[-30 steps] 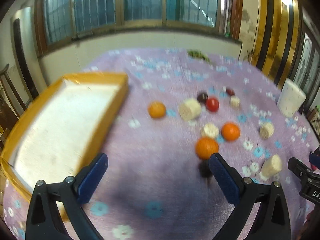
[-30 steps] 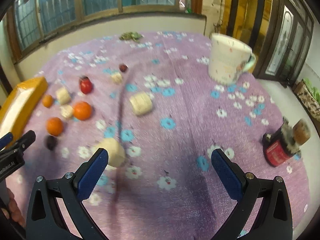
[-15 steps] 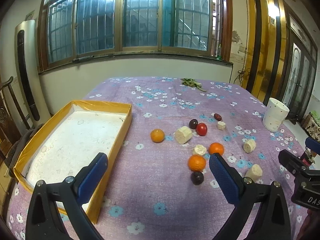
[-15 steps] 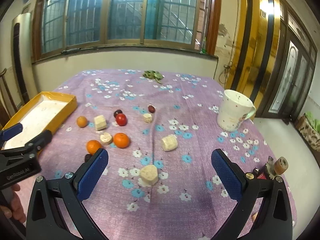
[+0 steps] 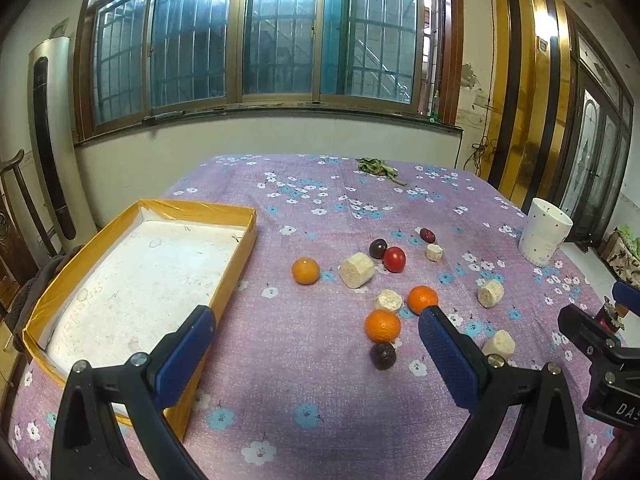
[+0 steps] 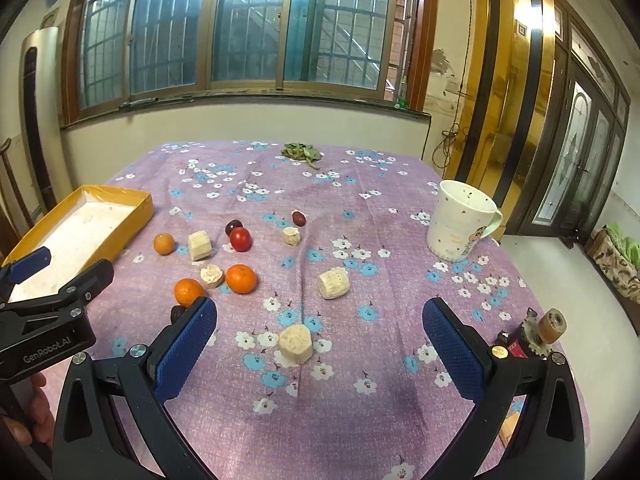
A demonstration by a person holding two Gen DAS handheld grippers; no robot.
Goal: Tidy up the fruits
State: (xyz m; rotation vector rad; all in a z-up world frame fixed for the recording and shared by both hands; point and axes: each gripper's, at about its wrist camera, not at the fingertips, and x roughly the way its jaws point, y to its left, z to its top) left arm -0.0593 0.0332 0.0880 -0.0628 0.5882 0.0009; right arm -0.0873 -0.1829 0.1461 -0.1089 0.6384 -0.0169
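Note:
Fruits lie scattered on the purple flowered tablecloth: three oranges (image 5: 382, 324) (image 5: 422, 299) (image 5: 305, 270), a red tomato (image 5: 394, 259), dark plums (image 5: 383, 355) (image 5: 377, 248) and several pale cut chunks (image 5: 356, 270). An empty yellow-rimmed box (image 5: 240, 256) sits at the left. My left gripper (image 5: 312, 344) hangs open above the cloth, near the box corner. My right gripper (image 6: 320, 336) is open too, with a pale chunk (image 6: 295, 344) on the cloth beyond its fingers. The right wrist view shows the same oranges (image 6: 241, 278) and tomato (image 6: 240, 239).
A white mug (image 6: 460, 225) stands at the right of the table. A small red bottle with a cork (image 6: 532, 338) lies near the right edge. Green leaves (image 6: 301, 151) rest at the far end. A chair (image 5: 16, 216) stands to the left.
Both grippers rose and pulled back, so the views widened from a blurred close look at the cloth to the whole table. The fruits and box have not moved.

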